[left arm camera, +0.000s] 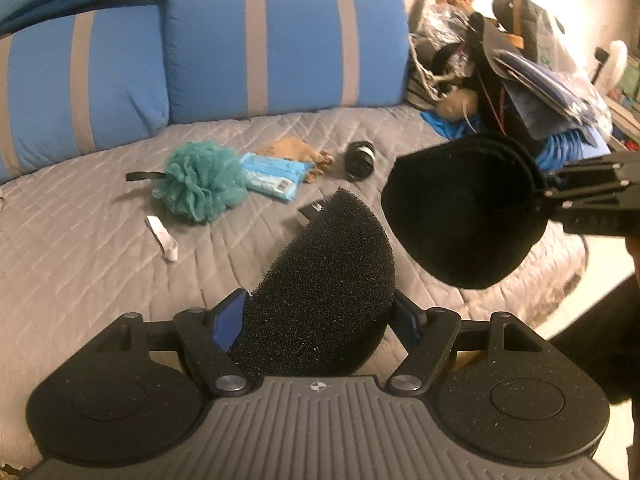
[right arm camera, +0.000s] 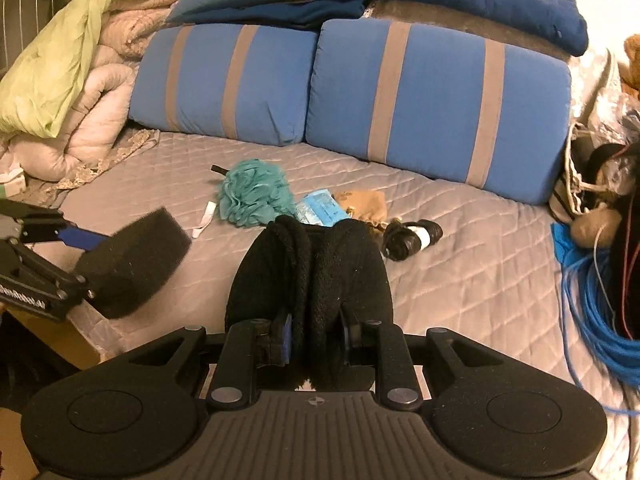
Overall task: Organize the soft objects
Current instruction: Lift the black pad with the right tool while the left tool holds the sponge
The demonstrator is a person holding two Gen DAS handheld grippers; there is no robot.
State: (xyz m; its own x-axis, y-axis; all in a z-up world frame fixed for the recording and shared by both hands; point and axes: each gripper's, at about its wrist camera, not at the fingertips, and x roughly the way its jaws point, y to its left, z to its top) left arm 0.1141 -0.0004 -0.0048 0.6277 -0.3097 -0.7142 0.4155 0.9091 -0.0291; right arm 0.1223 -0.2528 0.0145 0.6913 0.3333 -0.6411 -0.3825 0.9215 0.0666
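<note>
My left gripper (left arm camera: 320, 314) is shut on a black half-round foam sponge (left arm camera: 328, 272), which stands up between its blue pads over the grey quilted bed (left arm camera: 100, 280). In the right wrist view that sponge (right arm camera: 132, 260) hangs at the left in the left gripper (right arm camera: 86, 260). My right gripper (right arm camera: 316, 332) is shut on a folded black fleece piece (right arm camera: 312, 264). The same piece (left arm camera: 460, 216) shows as a dark half-disc in the air beside the sponge, with the right gripper (left arm camera: 546, 194) on its edge. A teal bath pouf (right arm camera: 254, 194) lies on the bed beyond.
Beside the pouf (left arm camera: 200, 180) lie a blue packet (left arm camera: 276, 176), a tan pouch (left arm camera: 296, 152), a black rolled item (left arm camera: 360, 160) and a white strip (left arm camera: 164, 238). Two blue striped pillows (right arm camera: 436, 108) back the bed. Quilts (right arm camera: 80, 92) pile left; clutter and blue cable (right arm camera: 600, 320) right.
</note>
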